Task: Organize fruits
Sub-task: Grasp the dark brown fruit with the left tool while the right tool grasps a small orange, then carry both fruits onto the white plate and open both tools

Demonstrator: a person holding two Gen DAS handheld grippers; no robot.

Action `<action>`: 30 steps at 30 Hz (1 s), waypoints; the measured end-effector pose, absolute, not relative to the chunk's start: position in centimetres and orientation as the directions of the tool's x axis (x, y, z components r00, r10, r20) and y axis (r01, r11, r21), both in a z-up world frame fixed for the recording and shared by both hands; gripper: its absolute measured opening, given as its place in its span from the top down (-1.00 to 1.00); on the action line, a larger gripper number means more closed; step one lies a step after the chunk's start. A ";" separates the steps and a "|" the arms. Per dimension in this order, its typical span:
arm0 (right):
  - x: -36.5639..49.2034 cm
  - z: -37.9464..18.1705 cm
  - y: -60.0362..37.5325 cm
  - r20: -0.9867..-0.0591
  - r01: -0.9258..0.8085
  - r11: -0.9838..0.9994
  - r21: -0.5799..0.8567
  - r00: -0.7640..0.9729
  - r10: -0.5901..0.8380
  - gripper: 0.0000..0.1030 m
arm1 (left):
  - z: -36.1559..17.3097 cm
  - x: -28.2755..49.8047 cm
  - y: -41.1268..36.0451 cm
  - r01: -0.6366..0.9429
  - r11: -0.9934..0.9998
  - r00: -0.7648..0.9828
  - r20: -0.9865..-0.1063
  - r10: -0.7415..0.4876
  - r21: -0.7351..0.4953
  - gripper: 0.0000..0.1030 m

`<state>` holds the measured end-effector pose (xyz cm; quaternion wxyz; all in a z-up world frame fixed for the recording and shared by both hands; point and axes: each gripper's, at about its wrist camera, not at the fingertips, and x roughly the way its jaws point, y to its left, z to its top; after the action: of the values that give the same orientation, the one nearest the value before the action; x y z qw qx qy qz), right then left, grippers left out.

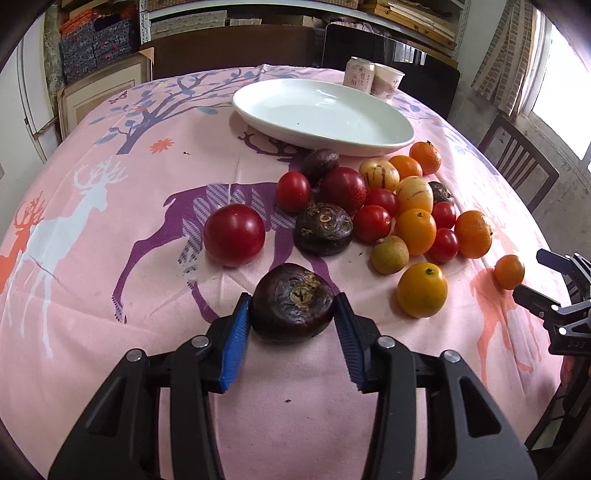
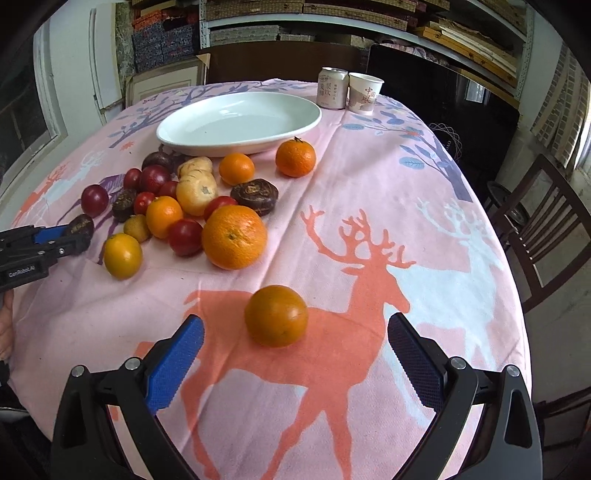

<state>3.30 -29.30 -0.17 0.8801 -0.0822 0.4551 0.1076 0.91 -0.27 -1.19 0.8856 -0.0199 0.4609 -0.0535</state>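
Dark round fruit [image 1: 291,304] near, on the pink cloth [image 1: 110,295], set between the blue pads [image 1: 234,345] of the left gripper [image 1: 293,347]. Jaws narrow, pads touching both sides. Looks hard, bumpy, light; best held at the wide middle. Small orange [image 2: 276,315] to the right, between the wide-open right gripper [image 2: 295,369] jaws, not touched. Smooth, could roll. Pile [image 1: 388,206] beyond; white plate [image 1: 258,88] far, empty.

A lived-in home dining room that doubles as storage. A round table [image 2: 369,177] wears a pink deer-print tablecloth [image 1: 110,206], with dark wooden dining chairs [image 2: 543,221] beside it. Behind, metal shelves [image 2: 332,22] hold stacked boards and patterned boxes [image 1: 96,44], next to a brick wall [image 1: 506,62] and window [image 1: 554,74].
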 end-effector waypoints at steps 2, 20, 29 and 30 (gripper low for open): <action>3.9 -1.0 -29.3 -0.828 -0.249 0.967 -0.051 0.553 0.098 -0.85 | -1.2 0.9 -0.5 0.086 0.993 0.569 -0.814 -0.120 -0.086 0.14; 9.6 7.3 -25.5 -0.672 -0.426 0.897 0.120 0.630 0.389 0.28 | 5.9 6.9 -2.1 0.174 0.983 0.671 -0.724 -0.160 -0.056 0.14; 19.7 2.0 -20.0 -0.778 -0.371 0.921 0.117 0.543 0.318 0.27 | 2.1 17.5 -2.8 0.074 0.997 0.583 -0.809 -0.073 -0.037 0.14; 20.2 1.6 -19.8 -0.786 -0.368 0.921 0.126 0.529 0.319 0.26 | 1.7 17.8 -2.9 0.072 0.997 0.580 -0.811 -0.072 -0.037 0.13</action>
<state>20.19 -19.84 1.59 0.8740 -0.0279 0.4436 0.1964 17.75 -2.90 1.71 0.8889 -0.0001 0.4563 -0.0404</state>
